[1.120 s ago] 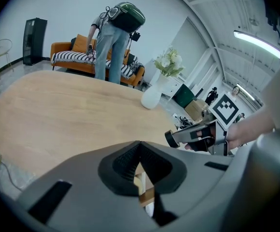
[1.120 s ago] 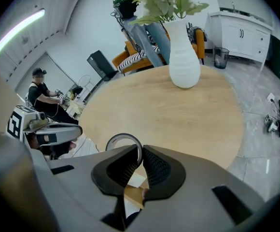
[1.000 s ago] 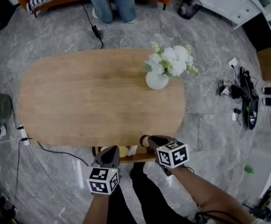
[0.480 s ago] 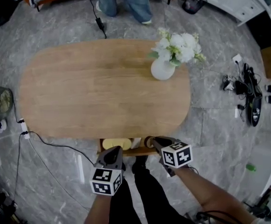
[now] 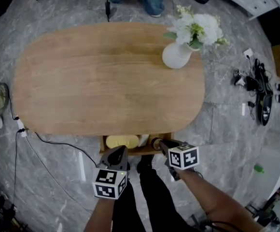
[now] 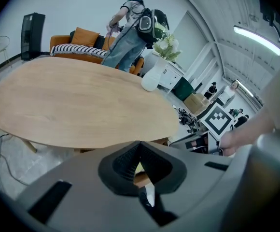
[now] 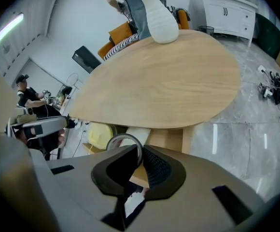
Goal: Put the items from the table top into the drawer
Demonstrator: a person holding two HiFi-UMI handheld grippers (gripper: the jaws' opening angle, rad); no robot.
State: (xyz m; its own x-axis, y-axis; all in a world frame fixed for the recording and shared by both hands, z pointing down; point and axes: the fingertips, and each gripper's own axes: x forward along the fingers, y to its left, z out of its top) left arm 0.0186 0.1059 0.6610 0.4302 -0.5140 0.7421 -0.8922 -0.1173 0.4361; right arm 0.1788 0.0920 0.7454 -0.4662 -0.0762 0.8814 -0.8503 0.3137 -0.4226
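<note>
Currently on record:

- Tabletop [image 5: 106, 76]: oval, wood, carrying only a white vase [image 5: 176, 57] of white flowers [image 5: 198, 25] near its far right edge.
- Drawer [image 5: 135, 152]: pulled open under the near edge of the tabletop. It holds a yellow item [image 5: 121, 141] at left and a white item [image 5: 143, 139] just beside it.
- Ring-shaped item [image 5: 154, 142]: at the drawer's right part, next to the white item. Whether it rests on the drawer floor cannot be told.
- Right claw [image 5: 158, 144]: angled down into the drawer, jaws pinched narrow on the rim of the ring-shaped item.
- Left claw [image 5: 117, 153]: just in front of the drawer, jaw tips together, nothing between them.
</note>
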